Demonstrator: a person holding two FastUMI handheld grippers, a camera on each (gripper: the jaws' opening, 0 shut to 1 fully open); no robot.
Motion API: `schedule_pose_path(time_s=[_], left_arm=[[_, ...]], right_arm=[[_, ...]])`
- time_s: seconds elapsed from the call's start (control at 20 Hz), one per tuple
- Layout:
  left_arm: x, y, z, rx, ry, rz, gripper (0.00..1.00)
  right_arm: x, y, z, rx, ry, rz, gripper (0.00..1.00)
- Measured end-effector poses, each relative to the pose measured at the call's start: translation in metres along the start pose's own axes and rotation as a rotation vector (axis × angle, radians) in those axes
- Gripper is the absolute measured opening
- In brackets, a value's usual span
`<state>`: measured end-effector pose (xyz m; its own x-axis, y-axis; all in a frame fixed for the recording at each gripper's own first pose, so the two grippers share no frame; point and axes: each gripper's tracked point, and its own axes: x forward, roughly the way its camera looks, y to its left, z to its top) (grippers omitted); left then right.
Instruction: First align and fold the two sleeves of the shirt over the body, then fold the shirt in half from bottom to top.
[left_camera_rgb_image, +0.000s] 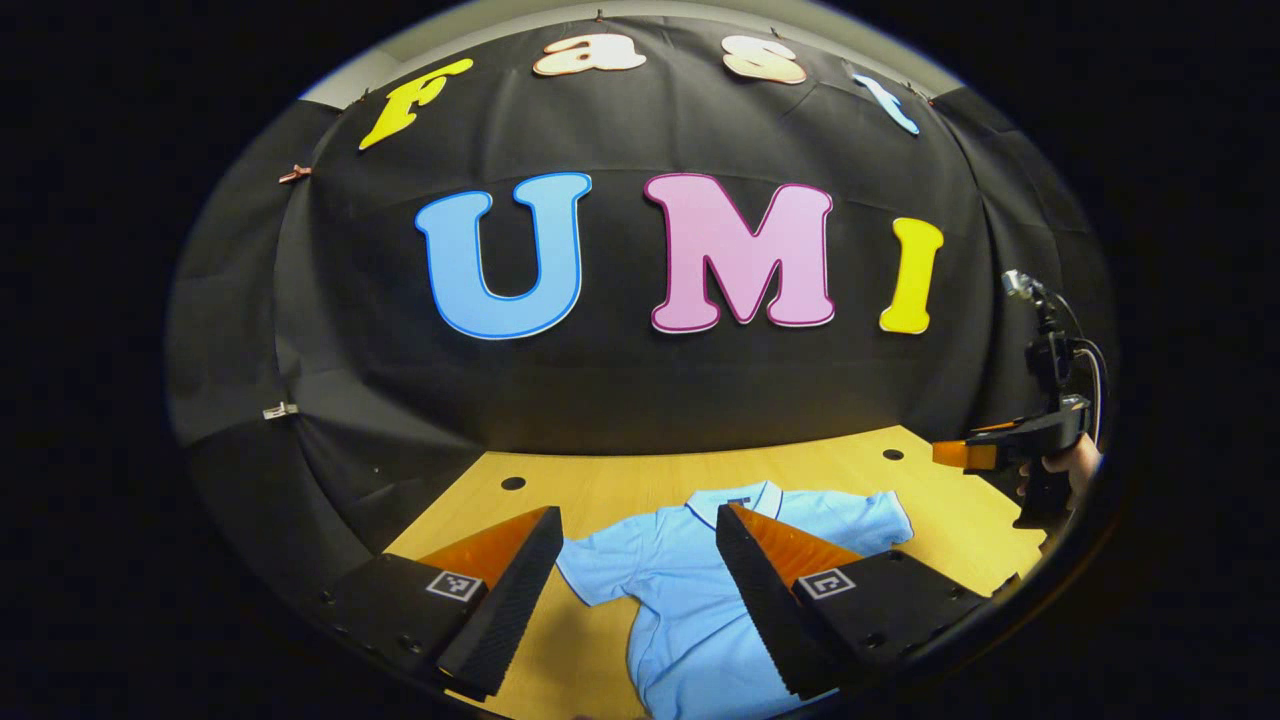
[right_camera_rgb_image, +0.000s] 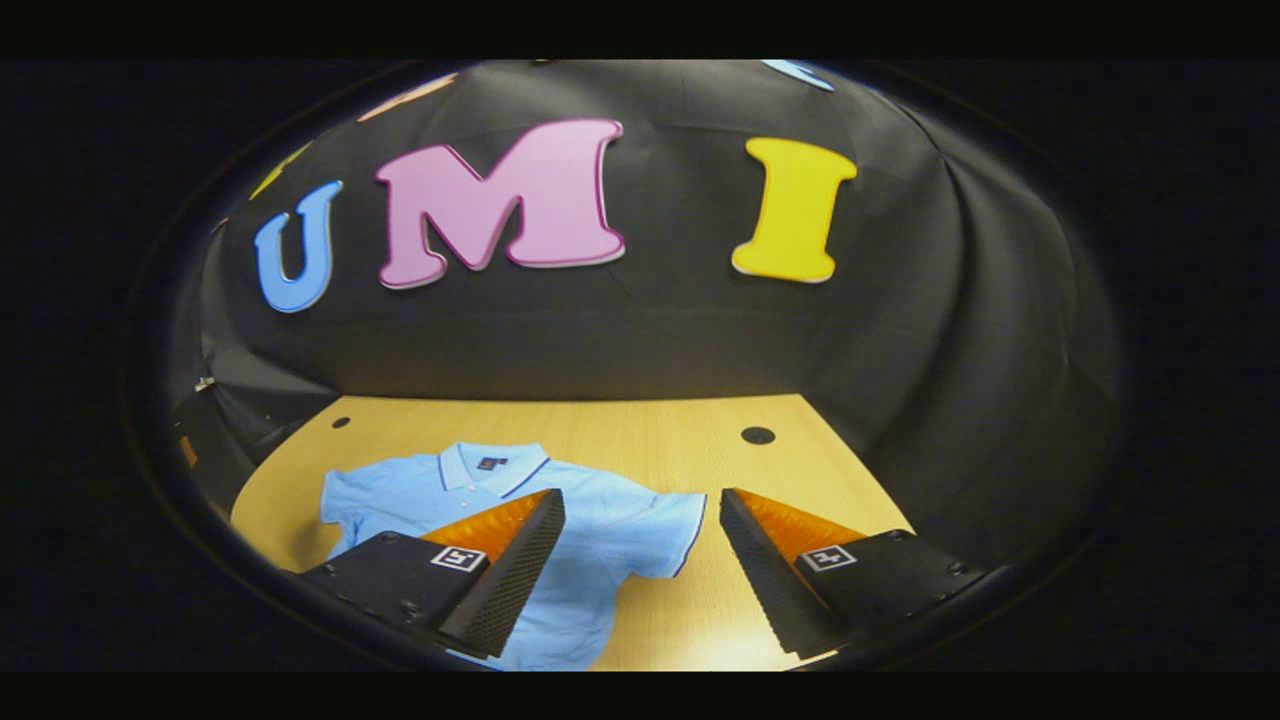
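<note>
A light blue polo shirt (left_camera_rgb_image: 665, 585) lies flat on the wooden table (left_camera_rgb_image: 620, 480), collar toward the back wall and both short sleeves spread out. My left gripper (left_camera_rgb_image: 640, 525) hangs open above the shirt's left sleeve and chest, holding nothing. In the left gripper view the other gripper (left_camera_rgb_image: 1000, 450) shows at the far right, held by a hand (left_camera_rgb_image: 1075, 470). In the right gripper view the same shirt (right_camera_rgb_image: 520, 510) lies at lower left, and my right gripper (right_camera_rgb_image: 642, 505) hovers open above its right sleeve (right_camera_rgb_image: 665, 530), gripping nothing.
The table (right_camera_rgb_image: 640, 430) has round holes near its back corners (right_camera_rgb_image: 757, 435) (left_camera_rgb_image: 513, 483). Black cloth walls close in the booth behind and at both sides. Bare wood shows behind the collar and to the right of the shirt.
</note>
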<state>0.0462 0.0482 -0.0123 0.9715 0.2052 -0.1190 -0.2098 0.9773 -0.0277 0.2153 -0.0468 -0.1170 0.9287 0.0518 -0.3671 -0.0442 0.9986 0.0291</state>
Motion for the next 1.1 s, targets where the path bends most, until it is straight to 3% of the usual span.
schedule_pose_path(time_s=[0.25,0.4,0.5,0.6,0.7,0.8,0.85,0.9,0.95,1.0,1.1], left_arm=[[0.012,-0.001,-0.014,0.0,0.058,0.03,0.99],[0.022,-0.001,-0.018,-0.073,0.099,0.037,0.99],[0.031,0.001,-0.018,-0.072,0.101,0.046,0.99],[0.038,0.001,-0.02,-0.053,0.101,0.048,0.99],[0.041,-0.001,-0.022,-0.053,0.102,0.041,0.99],[0.047,-0.002,-0.026,-0.054,0.109,0.043,0.99],[0.048,-0.001,-0.027,-0.064,0.112,0.048,0.99],[0.049,0.0,-0.025,-0.079,0.109,0.05,0.99],[0.05,0.0,-0.026,-0.092,0.11,0.05,0.99],[0.051,-0.001,-0.029,-0.1,0.115,0.051,0.99],[0.051,0.003,-0.032,-0.1,0.119,0.054,0.99]], right_arm=[[0.098,-0.016,-0.04,0.038,0.155,-0.03,1.0],[0.136,-0.023,-0.053,0.034,0.171,-0.05,0.97],[0.152,-0.03,-0.072,0.016,0.217,-0.069,0.94],[0.161,-0.032,-0.087,0.034,0.258,-0.075,0.97],[0.165,-0.026,-0.105,0.047,0.311,-0.043,0.94],[0.17,-0.025,-0.1,0.011,0.287,-0.026,0.99],[0.168,-0.021,-0.1,0.007,0.276,-0.019,0.96],[0.172,-0.02,-0.102,0.006,0.276,-0.011,0.85],[0.172,-0.019,-0.098,0.004,0.258,-0.004,0.83],[0.175,-0.018,-0.1,0.011,0.26,0.005,0.71],[0.172,-0.014,-0.094,0.022,0.249,0.013,0.32]])
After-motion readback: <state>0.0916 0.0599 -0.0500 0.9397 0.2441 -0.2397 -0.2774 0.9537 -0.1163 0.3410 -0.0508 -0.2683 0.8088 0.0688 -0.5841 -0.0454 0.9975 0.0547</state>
